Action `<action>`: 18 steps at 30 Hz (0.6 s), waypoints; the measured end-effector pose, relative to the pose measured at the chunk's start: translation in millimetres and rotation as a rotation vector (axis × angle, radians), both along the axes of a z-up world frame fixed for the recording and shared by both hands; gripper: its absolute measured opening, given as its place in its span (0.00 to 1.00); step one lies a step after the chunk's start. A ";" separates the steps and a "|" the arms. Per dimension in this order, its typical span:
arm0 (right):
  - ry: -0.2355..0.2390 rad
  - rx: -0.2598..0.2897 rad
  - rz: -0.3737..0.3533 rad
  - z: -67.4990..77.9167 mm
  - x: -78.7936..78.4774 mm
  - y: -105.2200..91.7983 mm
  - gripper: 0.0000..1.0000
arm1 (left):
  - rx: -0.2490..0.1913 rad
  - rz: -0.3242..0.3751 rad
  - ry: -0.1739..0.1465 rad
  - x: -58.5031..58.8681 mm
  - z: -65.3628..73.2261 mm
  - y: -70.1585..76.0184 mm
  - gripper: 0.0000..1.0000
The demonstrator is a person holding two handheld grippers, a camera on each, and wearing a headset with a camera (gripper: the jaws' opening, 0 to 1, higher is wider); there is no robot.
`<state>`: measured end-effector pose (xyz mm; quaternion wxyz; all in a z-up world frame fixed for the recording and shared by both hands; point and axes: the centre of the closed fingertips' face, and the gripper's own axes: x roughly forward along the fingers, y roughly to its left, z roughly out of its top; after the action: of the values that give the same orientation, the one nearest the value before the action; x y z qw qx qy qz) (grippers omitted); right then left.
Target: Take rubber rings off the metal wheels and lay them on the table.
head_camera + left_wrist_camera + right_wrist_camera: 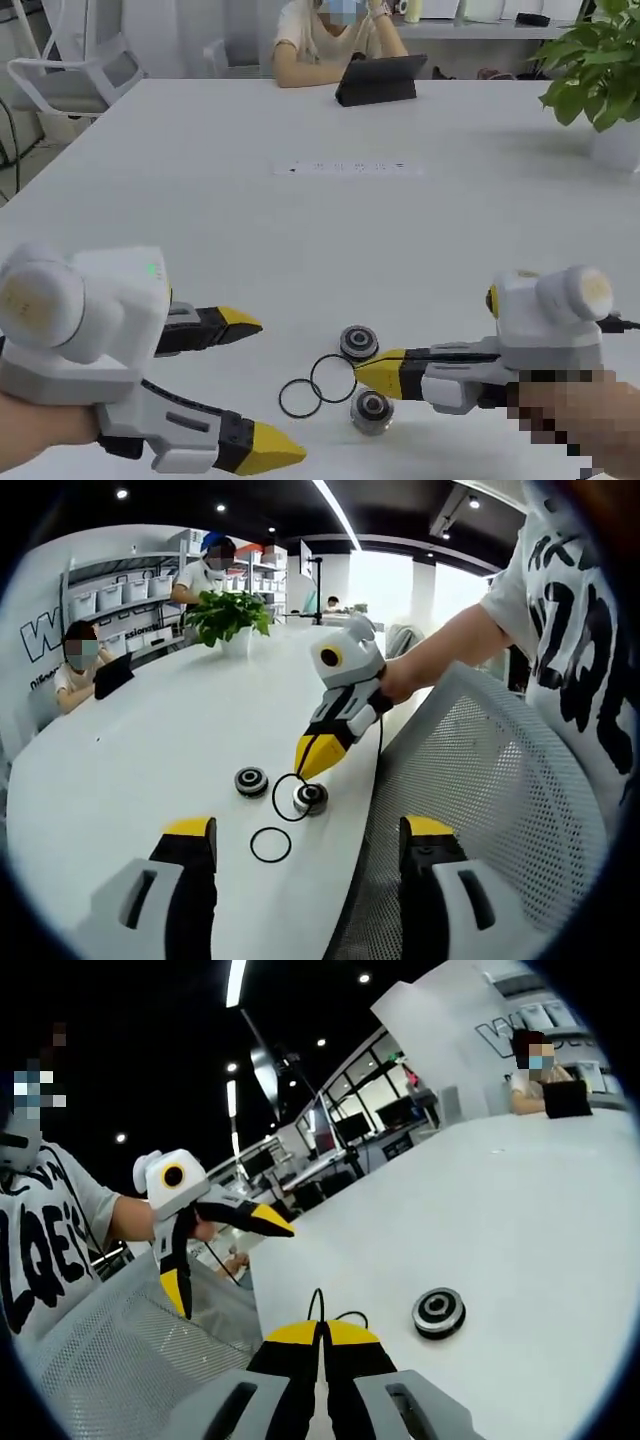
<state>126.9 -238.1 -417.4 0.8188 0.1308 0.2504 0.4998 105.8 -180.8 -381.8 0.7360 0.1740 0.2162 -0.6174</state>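
Two metal wheels (358, 342) (371, 410) stand on the white table (300, 230). A thin black rubber ring (300, 398) lies flat to their left. My right gripper (375, 372) is shut on a second rubber ring (332, 378) between the wheels; in the right gripper view the ring (318, 1305) pokes out of the shut tips (320, 1332), with one wheel (439, 1311) beside it. My left gripper (255, 385) stands open and empty, left of the rings. In the left gripper view the held ring (290, 798) hangs by a wheel (311, 798), with the loose ring (270, 845) nearer.
A paper strip (345, 167) lies mid-table. A potted plant (600, 70) stands at the far right. At the far edge a person sits behind a dark tablet (378, 80). A white mesh chair (480, 780) stands by the table's near edge.
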 end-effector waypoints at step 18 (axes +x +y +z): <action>0.008 -0.072 0.099 -13.7 3.2 25.5 0.00 | -0.007 0.072 -0.017 4.0 8.2 24.0 0.95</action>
<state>130.1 -212.6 -431.1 0.7961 0.0909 0.2777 0.5300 109.8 -156.8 -373.6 0.7602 0.1686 0.2138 -0.5899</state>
